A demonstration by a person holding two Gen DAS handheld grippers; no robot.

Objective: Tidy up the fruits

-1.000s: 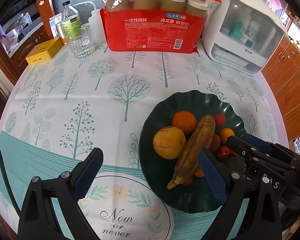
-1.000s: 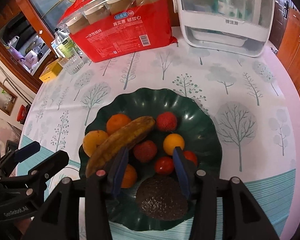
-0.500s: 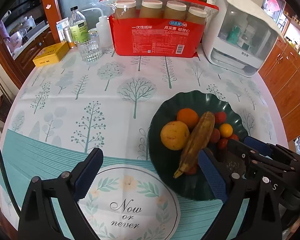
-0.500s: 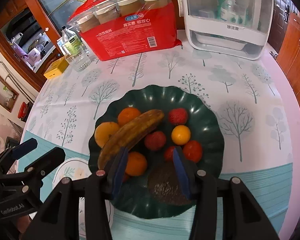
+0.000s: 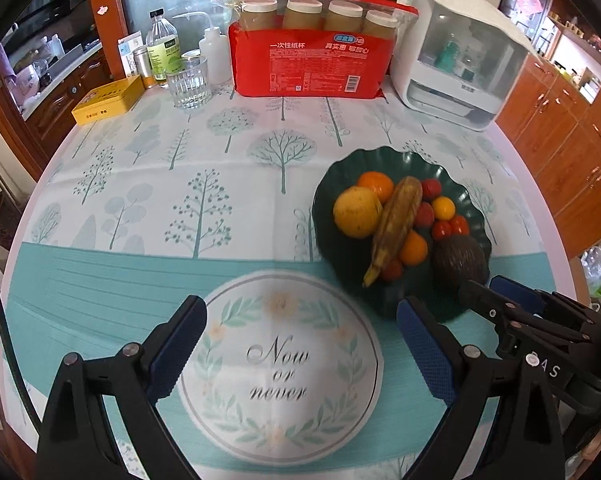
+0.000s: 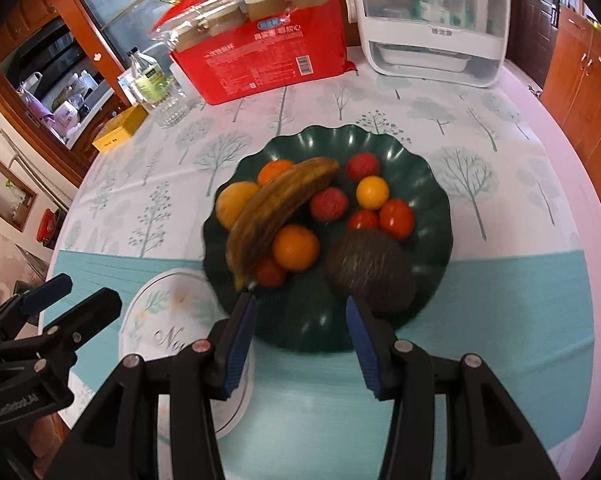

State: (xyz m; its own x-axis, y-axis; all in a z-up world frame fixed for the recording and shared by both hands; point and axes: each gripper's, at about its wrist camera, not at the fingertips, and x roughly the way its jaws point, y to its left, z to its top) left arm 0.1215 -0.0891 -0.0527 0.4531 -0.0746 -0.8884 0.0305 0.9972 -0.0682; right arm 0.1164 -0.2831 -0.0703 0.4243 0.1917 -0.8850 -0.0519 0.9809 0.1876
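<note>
A dark green scalloped plate point(image 6: 432, 184) holds the fruit: a browned banana point(image 6: 278, 208) lies across oranges, with small red fruits to its right and a dark avocado point(image 6: 370, 270) at the near edge. The right gripper point(image 6: 300, 338) hangs with jaws apart and empty just near of the plate's rim. The left gripper point(image 5: 300, 354), spread wide and empty, hovers over the round "Now or never" emblem point(image 5: 278, 364) on the tablecloth, left of the plate.

Right claw point(image 6: 300, 328) (empty, jaws apart) hovers over green plate point(image 6: 432, 216).
</note>
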